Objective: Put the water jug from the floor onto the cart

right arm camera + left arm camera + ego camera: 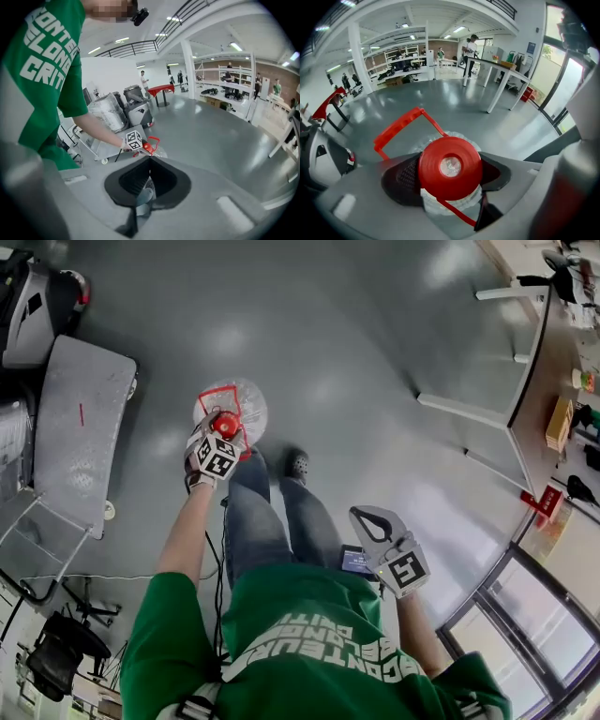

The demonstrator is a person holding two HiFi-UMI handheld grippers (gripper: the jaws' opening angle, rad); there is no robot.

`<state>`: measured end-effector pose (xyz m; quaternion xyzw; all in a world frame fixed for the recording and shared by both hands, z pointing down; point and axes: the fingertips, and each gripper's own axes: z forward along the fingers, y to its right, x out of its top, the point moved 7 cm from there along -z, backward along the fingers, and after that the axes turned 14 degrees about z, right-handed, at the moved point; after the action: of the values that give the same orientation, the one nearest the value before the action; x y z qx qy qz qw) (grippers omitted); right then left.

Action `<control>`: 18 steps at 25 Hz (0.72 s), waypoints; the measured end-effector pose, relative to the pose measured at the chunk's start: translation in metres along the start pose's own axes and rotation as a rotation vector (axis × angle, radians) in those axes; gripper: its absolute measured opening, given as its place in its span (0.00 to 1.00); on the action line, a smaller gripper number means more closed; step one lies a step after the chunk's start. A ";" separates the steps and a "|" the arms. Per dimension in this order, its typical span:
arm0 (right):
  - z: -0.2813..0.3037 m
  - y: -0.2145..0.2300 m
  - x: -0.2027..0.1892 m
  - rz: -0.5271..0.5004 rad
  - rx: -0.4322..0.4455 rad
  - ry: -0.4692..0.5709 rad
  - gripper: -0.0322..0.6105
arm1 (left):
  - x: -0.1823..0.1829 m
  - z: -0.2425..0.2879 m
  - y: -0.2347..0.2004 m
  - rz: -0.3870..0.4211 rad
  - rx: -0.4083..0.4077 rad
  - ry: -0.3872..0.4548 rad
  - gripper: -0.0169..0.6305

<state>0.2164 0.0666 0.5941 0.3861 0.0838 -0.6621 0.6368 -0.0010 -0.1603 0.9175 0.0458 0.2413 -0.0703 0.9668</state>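
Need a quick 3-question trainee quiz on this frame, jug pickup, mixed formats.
1. Multiple choice: where does the left gripper grip the water jug?
A) by the base
B) at the neck, just under the red cap
C) by the raised handle

2. True or false: the right gripper is also clamped on the water jug.

3. Fill in: in the head view, the cart lies on the ____ side of the picture.

Key:
1. B.
2. False. Its jaws are shut on nothing, and it is held back near the body.
3. Left.
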 end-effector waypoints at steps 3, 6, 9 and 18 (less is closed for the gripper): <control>-0.009 0.007 0.014 -0.041 0.013 0.051 0.04 | 0.016 -0.043 0.007 -0.064 0.047 0.043 0.54; -0.016 0.017 0.027 -0.099 0.032 0.103 0.04 | 0.038 -0.086 0.006 -0.101 0.119 0.095 0.54; -0.025 0.028 0.039 -0.154 0.056 0.156 0.04 | 0.067 -0.128 0.008 -0.124 0.197 0.155 0.54; -0.051 0.041 0.067 -0.280 0.144 0.253 0.04 | 0.140 -0.241 0.016 -0.219 0.351 0.332 0.55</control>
<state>0.2815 0.0380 0.5332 0.4952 0.1685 -0.6946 0.4939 0.0128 -0.1307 0.6399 0.1974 0.3842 -0.2068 0.8779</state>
